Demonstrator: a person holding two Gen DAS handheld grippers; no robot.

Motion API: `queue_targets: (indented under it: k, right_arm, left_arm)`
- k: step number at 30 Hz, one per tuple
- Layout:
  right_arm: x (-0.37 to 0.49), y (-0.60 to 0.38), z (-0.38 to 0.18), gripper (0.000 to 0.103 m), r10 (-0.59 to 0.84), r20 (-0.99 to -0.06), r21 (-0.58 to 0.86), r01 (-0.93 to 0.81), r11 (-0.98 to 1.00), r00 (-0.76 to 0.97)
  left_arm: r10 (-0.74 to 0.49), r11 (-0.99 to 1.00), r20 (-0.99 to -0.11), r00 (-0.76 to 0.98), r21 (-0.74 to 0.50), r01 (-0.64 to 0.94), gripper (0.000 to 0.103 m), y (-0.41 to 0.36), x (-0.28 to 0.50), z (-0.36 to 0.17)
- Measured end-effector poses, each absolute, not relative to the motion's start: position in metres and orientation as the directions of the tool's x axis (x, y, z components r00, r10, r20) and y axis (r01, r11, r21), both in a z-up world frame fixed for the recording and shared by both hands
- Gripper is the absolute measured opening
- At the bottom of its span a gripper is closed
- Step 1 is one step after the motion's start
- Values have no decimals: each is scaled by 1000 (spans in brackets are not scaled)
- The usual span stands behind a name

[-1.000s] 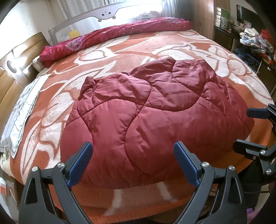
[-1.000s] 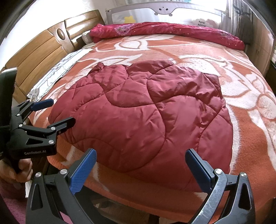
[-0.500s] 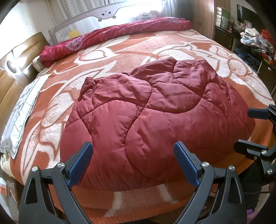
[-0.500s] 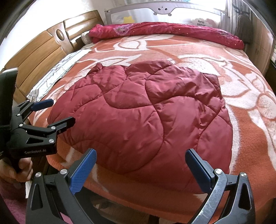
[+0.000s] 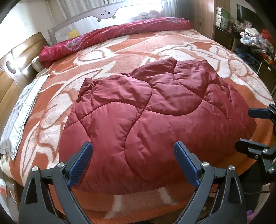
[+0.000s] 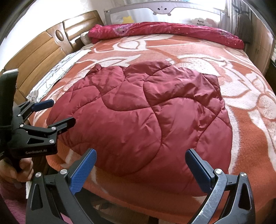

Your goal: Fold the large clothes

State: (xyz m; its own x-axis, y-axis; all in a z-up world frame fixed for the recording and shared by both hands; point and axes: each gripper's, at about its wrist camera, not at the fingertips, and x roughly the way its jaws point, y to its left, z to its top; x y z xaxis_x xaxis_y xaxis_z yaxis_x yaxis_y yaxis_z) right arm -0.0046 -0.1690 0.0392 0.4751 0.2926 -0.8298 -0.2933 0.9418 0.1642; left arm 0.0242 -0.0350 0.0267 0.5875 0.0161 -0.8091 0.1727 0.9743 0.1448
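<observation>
Two grippers, both spread wide and holding nothing, hang at the near edge of the bed: my left gripper [image 5: 132, 163] and my right gripper [image 6: 140, 169], each pointing at the same garment. In the right wrist view the left tool's body reads "GenRobot.AI", the person's hand [image 6: 24, 169] wrapped round its handle.

Just beyond the fingertips lies the quilted maroon jacket [image 5: 155, 120], a bulky mound on the orange patterned blanket [image 5: 138, 53], its near hem close to the mattress edge and apart from both grippers.

Risks, as I judge them: the shell looks slick and thickly padded, so a shallow pinch may slide off or catch only the top layer; a fold may spring open again. Dragging the hem could pull the jacket off the near edge.

Farther off, a rolled red quilt [image 5: 117, 32] lies along the far side. Behind it the grey bed rail [image 6: 163, 6] carries mirrored script, seemingly "Happy Baby"; I cannot read it surely.
</observation>
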Motion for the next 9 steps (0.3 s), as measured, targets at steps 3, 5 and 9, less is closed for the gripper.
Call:
queue_targets:
  k: [3,5,9]
  right_arm:
    - [-5,-168,40,103,293,-829,167,-289,943,476]
    - [-4,-169,40,103,295,-828,169,-288,943,477]
    - [-4,-169,40,103,296,-829,172,-288,942,475]
  left_arm:
    - [14,975,-812,584,141,174,96,-34,27,26]
    - [5,975,-812,584,133,177,96,-34,27,26]
    - [-13,977,-815,579,113,181,96,-31,28,26]
